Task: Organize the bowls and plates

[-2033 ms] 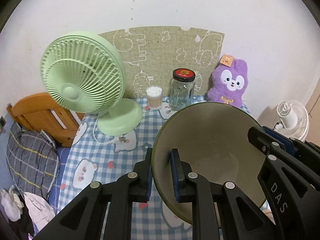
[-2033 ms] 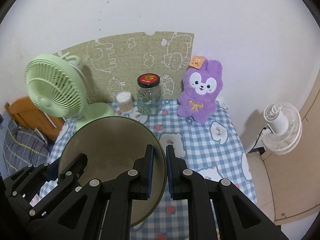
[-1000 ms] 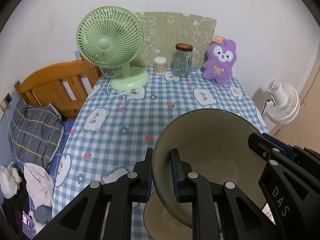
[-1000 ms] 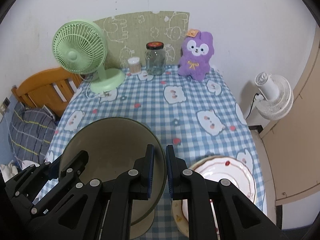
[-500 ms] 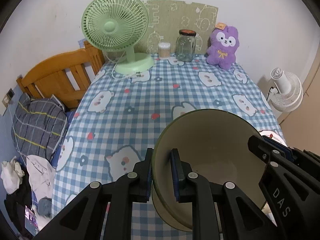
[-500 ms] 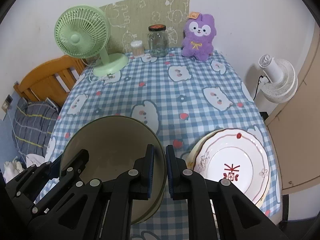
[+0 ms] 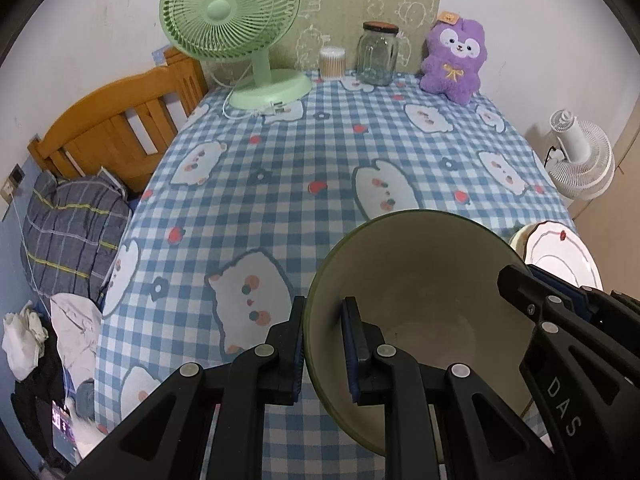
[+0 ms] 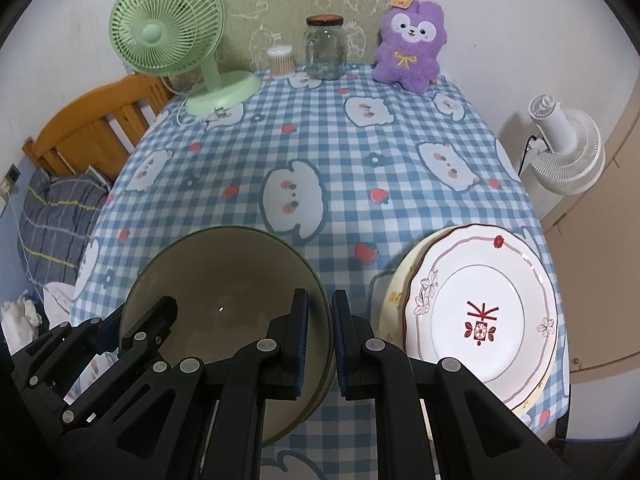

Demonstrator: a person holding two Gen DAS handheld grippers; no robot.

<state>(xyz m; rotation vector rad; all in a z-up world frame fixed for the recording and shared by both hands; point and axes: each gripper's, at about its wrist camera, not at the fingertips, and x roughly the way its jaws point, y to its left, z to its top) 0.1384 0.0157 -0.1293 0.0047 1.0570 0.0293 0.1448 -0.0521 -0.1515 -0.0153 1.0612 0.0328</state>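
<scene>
Where both rims are clamped, bowl (image 7: 420, 280) olive outside, beige inside

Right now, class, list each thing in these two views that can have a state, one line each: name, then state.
Green bowl: tilted, gripped at opposite rims.
Left gripper: shut on the rim.
Right gripper: shut on the rim.
Plates: stacked on the tablecloth.
Glass jar: upright, lid on.
Green fan: upright, unplugged.
Purple plush: sitting upright.
</scene>
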